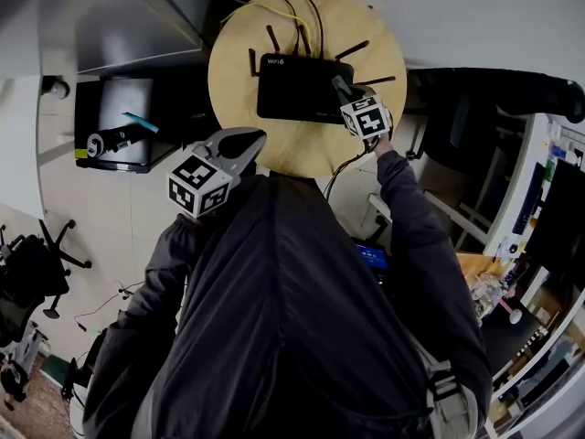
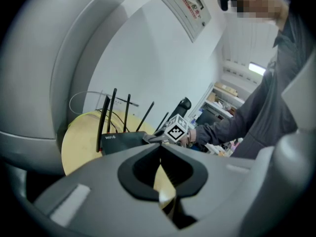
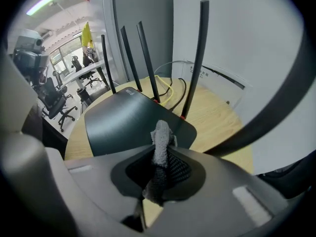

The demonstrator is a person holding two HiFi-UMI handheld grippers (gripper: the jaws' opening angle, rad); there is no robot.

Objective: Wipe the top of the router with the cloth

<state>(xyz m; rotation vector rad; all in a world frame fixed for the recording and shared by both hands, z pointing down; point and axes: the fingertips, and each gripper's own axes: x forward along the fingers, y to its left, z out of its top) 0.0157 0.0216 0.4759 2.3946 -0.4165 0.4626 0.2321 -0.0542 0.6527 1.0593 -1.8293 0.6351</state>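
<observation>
A black router with several upright antennas lies on a round wooden table. My right gripper hovers at the router's right end, shut on a small grey cloth that pokes up between its jaws just over the router's top. My left gripper hangs above the table's near left edge, apart from the router. In the left gripper view its jaws meet with nothing between them, and the right gripper's marker cube shows beyond.
Black and yellow cables run off the table's far side toward the wall. A dark low cabinet stands left of the table, a black office chair further left, and a dark chair and shelving to the right.
</observation>
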